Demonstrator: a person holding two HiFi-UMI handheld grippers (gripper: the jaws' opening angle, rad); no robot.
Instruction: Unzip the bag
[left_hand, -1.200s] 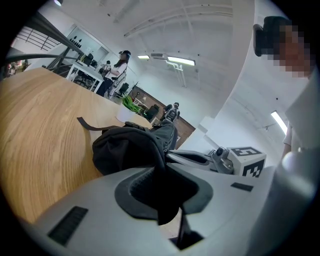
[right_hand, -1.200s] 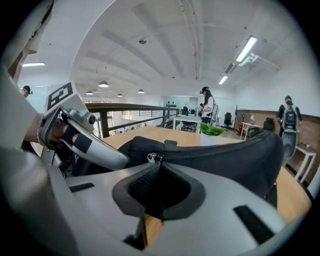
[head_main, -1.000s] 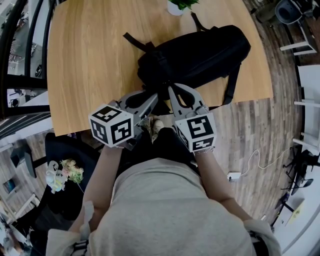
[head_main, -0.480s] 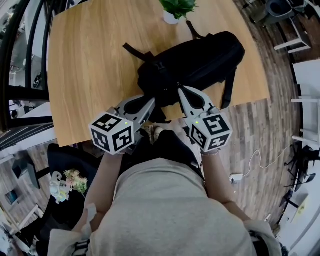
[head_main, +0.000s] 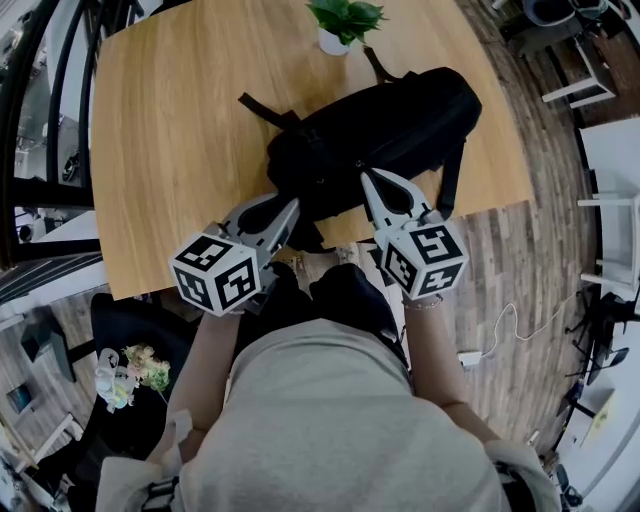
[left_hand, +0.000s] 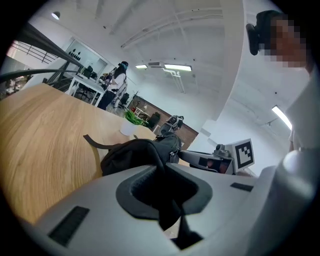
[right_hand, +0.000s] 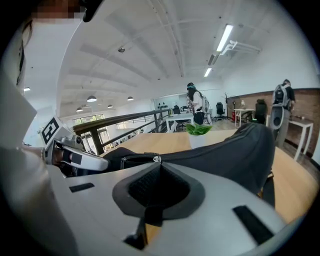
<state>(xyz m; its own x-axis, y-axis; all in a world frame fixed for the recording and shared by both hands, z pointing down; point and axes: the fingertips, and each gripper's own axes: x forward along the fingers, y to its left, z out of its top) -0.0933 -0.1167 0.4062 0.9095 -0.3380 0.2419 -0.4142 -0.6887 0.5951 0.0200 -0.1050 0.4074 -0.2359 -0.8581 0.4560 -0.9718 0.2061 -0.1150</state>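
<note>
A black backpack (head_main: 400, 110) lies on its side across the wooden table (head_main: 170, 130). My left gripper (head_main: 292, 205) is at the bag's near left end, and in the left gripper view (left_hand: 161, 169) its jaws are shut with black bag fabric (left_hand: 132, 152) pinched between them. My right gripper (head_main: 368, 176) rests on the bag's near side, a little right of the left one. In the right gripper view (right_hand: 159, 164) its jaws are shut at the small metal zipper slider (right_hand: 156, 159), and a dark tab hangs between them. The bag's body (right_hand: 235, 150) stretches off to the right.
A potted green plant (head_main: 335, 30) stands at the table's far edge behind the bag. Loose black straps (head_main: 262, 105) trail left and another strap (head_main: 450, 180) hangs over the near edge. The person's torso and legs fill the space below the table edge.
My right gripper has shifted to the right along the bag's near side. The left gripper has stayed at the bag's left end, drawn slightly back toward the table edge.
</note>
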